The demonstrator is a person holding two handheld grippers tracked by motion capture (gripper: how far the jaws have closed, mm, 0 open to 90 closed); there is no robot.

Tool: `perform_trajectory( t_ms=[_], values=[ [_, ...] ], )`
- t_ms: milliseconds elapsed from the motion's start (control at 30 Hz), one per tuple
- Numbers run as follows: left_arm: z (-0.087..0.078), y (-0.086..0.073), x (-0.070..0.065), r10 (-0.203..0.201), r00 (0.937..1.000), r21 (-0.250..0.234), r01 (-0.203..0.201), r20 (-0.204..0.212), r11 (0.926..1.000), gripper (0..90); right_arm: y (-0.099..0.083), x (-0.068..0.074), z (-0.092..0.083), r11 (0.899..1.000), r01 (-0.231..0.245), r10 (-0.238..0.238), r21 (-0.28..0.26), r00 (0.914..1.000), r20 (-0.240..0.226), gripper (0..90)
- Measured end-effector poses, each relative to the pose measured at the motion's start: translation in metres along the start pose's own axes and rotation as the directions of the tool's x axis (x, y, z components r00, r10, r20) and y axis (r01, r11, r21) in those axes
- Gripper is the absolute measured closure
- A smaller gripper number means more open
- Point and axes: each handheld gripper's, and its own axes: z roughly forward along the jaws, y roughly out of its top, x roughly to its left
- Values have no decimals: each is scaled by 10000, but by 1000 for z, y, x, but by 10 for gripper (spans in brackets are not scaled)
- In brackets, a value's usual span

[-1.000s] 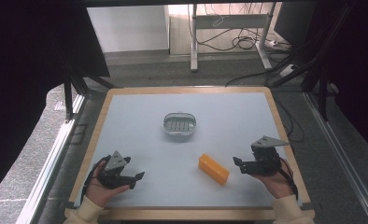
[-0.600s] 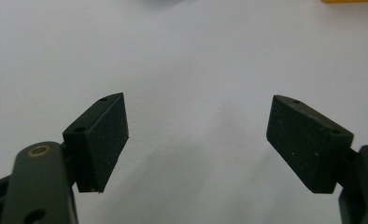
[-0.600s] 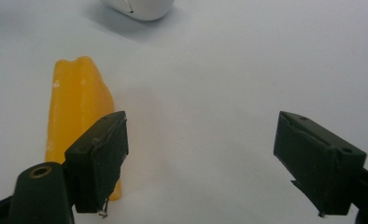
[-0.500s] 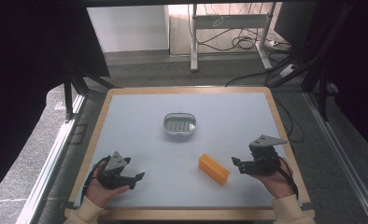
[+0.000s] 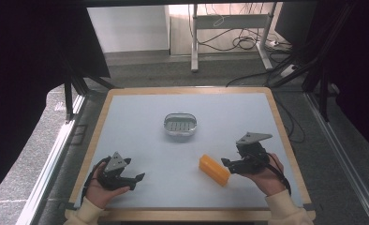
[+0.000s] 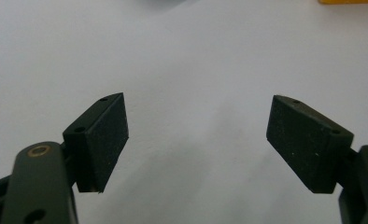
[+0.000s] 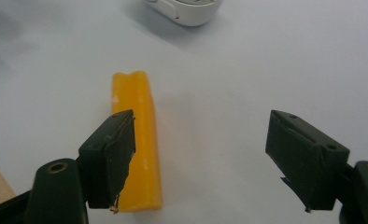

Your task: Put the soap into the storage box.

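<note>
Orange block [image 5: 214, 169] lies flat at near right of desk [image 5: 140, 140], just left of right tongs [image 5: 225, 163], jaws apart and just been narrowing, empty; left tongs [image 5: 138, 179] apart, idle; best to straddle block's narrow width squarely before squeezing.

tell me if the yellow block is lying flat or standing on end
Lying flat. The yellow block rests lengthwise on the table, just ahead of the right gripper, not between its jaws.
</note>
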Motion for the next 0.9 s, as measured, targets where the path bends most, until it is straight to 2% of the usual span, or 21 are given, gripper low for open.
perform_trajectory(
  t_ms=[100, 200, 300, 667, 900],
  values=[
    [0, 0, 0, -25, 10000, -29, 25, 6, 10000, 204, 7, 7, 6, 9992, 240, -235, 328, 9996, -154, 247],
    [-1, 0, 1, 1, 10000, -15, -1, 20, 10000, 205, 12, 13, 10, 9985, 231, -221, 489, 9995, -224, 253],
    [-3, 0, 1, -38, 10000, -93, 38, 1, 9999, 205, 15, 19, 14, 9968, 360, -351, 713, 9993, -138, 255],
    [-2, -1, 1, 8, 10000, -35, -8, 31, 10000, 205, 19, 31, 30, 9890, 596, -543, 1355, 9976, -424, 290],
    [-3, 0, 1, 38, 10000, -69, -38, 4, 10000, 205, 20, 34, 39, 9793, 742, -667, 1885, 9967, -458, 310]
  ],
)
